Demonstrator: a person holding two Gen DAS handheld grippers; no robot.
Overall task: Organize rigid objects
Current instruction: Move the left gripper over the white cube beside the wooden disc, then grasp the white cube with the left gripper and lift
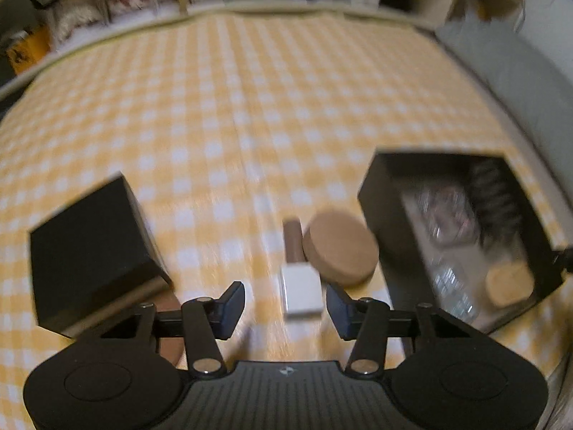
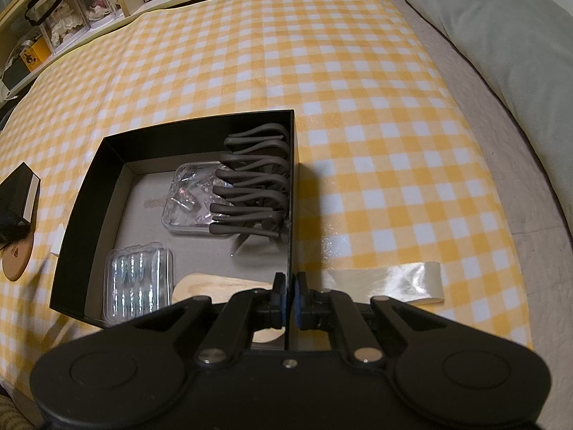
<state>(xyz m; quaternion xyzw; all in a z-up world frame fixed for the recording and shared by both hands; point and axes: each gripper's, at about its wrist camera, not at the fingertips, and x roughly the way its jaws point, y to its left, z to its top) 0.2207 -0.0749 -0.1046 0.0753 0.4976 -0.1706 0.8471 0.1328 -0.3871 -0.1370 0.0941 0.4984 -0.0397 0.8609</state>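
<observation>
My left gripper [image 1: 284, 304] is open just above a small white bottle with a brown cap [image 1: 299, 279], which lies on the checked cloth between the fingertips. A round cork coaster [image 1: 340, 247] lies right of the bottle. The open black box [image 1: 379, 193] stands to the right. My right gripper [image 2: 289, 299] is shut on the box's right wall [image 2: 292, 215]. Inside the box lie dark hair clips [image 2: 254, 186], a clear case [image 2: 189, 193], a clear blister pack [image 2: 138, 281] and a wooden piece [image 2: 215, 286].
A black box lid [image 1: 89, 254] lies at the left, partly over a brown disc [image 1: 168, 326]. A strip of clear tape [image 2: 386, 283] lies right of the box. A grey pillow [image 2: 501, 36] is at the right; shelves run along the far edge.
</observation>
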